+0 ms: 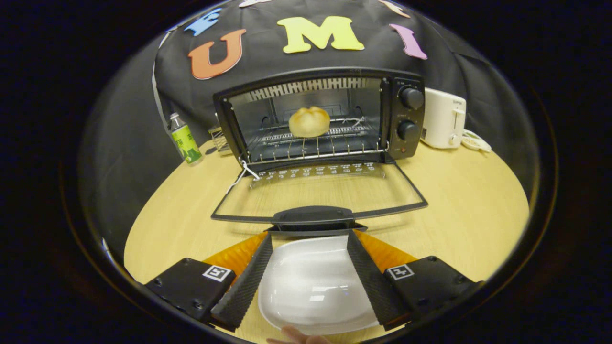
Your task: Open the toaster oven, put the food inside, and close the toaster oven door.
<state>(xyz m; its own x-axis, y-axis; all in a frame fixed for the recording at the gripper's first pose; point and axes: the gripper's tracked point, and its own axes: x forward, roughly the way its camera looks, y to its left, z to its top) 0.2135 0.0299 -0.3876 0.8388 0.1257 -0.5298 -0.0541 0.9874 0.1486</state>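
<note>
My tongs (310, 239) stand open over an empty white plate (311, 282) on the surface (468, 200). Ahead lies the door (319, 191), dropped flat; I'd judge it light and stiff, best taken by its handle (313, 216). Beyond, the bun (309, 121) sits on the oven (319, 117) rack.

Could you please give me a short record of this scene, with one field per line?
oven door: open, lying flat over the table
bread roll: on the rack inside the toaster oven
white plate: empty, between the fingers
hand-held gripper: open, fingers either side of the plate, tips near the door handle
bottle: upright, left of the oven
white toaster: right of the oven
task left: close the door
</note>
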